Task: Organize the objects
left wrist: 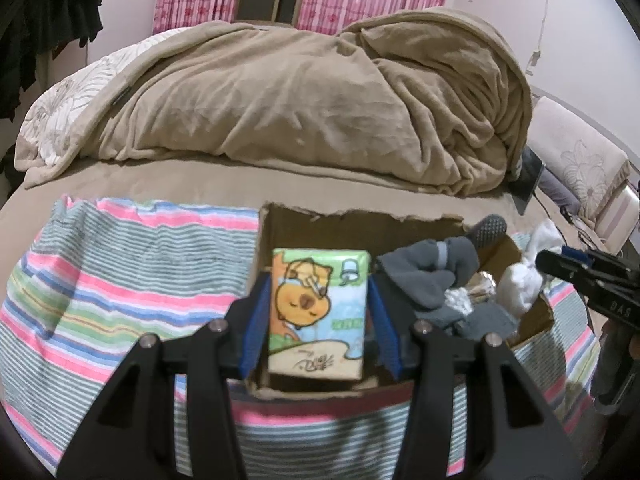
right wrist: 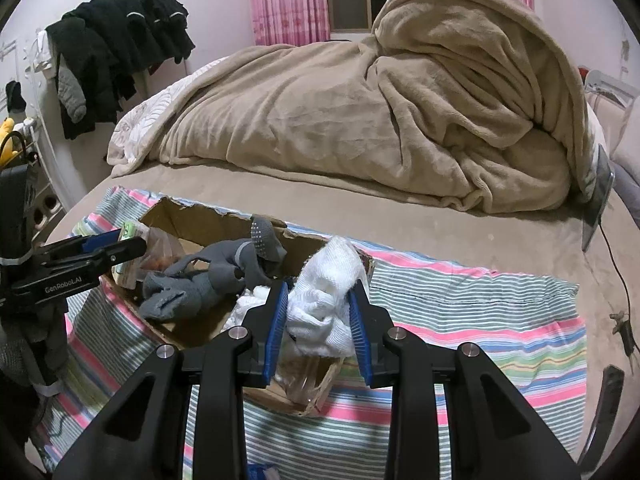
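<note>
Over the cardboard box [left wrist: 360,220], left fingers [left wrist: 264,320] grip tissue pack [left wrist: 318,312]; right fingers [right wrist: 358,320] grip white cloth [right wrist: 324,300] beside grey socks [right wrist: 208,280].

Glossy printed plastic wrap on the tissue pack [left wrist: 318,312] at frame centre. Torn, matt brown cardboard for the box [left wrist: 360,224]. Soft knit grey socks [right wrist: 208,276], fluffy white cloth [right wrist: 324,300]. Plush tan blanket [left wrist: 300,100] above; striped woven towel [left wrist: 132,264] lower left.
</note>
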Action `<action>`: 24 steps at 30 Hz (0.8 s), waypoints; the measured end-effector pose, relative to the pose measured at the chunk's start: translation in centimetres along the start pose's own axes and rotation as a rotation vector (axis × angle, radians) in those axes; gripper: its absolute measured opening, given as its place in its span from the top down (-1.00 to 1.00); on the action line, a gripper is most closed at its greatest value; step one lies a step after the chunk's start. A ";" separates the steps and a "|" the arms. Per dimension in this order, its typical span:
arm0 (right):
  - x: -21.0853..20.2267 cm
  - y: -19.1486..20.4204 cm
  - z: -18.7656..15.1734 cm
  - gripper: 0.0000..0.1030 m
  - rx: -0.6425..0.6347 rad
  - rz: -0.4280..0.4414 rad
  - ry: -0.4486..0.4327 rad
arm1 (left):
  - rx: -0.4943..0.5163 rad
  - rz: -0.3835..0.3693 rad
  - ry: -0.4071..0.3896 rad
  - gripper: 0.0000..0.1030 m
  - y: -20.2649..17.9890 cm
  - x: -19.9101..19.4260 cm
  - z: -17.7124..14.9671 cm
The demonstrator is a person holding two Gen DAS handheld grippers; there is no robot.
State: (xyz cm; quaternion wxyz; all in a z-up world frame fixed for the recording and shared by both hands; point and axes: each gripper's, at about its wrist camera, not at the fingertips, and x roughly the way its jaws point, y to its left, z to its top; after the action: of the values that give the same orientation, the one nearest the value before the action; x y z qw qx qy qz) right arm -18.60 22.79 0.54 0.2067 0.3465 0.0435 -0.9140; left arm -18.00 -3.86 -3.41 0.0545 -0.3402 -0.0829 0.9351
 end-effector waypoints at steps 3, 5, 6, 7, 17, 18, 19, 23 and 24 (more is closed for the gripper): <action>0.1 0.0 0.1 0.37 -0.002 0.001 -0.001 | 0.013 -0.001 -0.004 0.02 -0.3 0.3 0.5; 0.1 -0.1 0.2 0.37 -0.006 0.002 -0.002 | 0.022 -0.002 -0.010 0.02 -0.5 0.6 0.9; 0.2 -0.1 0.3 0.37 -0.006 0.004 -0.003 | 0.026 -0.003 -0.011 0.01 -0.5 0.7 1.1; 0.2 -0.1 0.4 0.37 -0.005 0.008 -0.004 | 0.030 -0.008 -0.013 -0.01 -0.6 0.8 1.3; 2.0 -0.5 1.6 0.28 0.014 0.033 0.012 | 0.007 -0.050 -0.012 -0.53 -0.6 0.4 1.2; 2.3 -0.5 1.6 0.27 0.012 0.030 0.015 | 0.005 -0.042 -0.011 -0.53 -0.6 0.3 1.3; 2.5 -0.6 1.6 0.24 0.012 0.029 0.015 | 0.004 -0.042 -0.013 -0.53 -0.5 0.1 1.3; 2.7 -1.1 1.3 0.11 0.035 0.023 0.018 | 0.003 -0.034 -0.019 -0.53 -0.6 -0.8 1.1; 2.7 -1.3 1.3 0.10 0.043 0.018 0.015 | 0.002 -0.032 -0.017 -0.53 -0.6 -1.0 1.1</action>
State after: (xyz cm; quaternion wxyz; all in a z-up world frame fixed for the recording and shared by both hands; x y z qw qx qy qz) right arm -21.69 22.76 -0.33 0.2070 0.3583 0.0225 -0.9101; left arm -17.97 -3.60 -1.85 0.0691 -0.3309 -0.0879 0.9370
